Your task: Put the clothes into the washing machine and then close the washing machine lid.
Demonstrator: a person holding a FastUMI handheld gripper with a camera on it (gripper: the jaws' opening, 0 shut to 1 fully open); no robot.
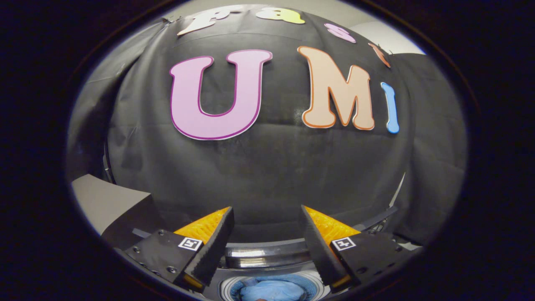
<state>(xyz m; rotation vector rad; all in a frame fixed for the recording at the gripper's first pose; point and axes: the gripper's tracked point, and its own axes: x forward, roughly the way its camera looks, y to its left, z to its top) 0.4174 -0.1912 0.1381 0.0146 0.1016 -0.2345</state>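
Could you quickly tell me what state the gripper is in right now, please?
Gripper: open, fingers spread wide with nothing between them, above the washing machine drum where the blue clothes lie.

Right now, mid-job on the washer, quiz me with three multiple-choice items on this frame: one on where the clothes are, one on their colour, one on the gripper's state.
1. Where do the clothes lie?
A. Inside the washing machine drum, below the fingers
B. On the grey panel to the side
C. Clamped between the fingers

2. What colour are the clothes?
A. Red
B. Blue
C. White

3. How is the gripper?
A. Shut on the clothes
B. Shut on nothing
C. Open, holding nothing

Answers: 1 A, the cloth sits within the round drum opening under the fingers. 2 B, the fabric is light blue. 3 C, a wide bare gap separates the fingers.
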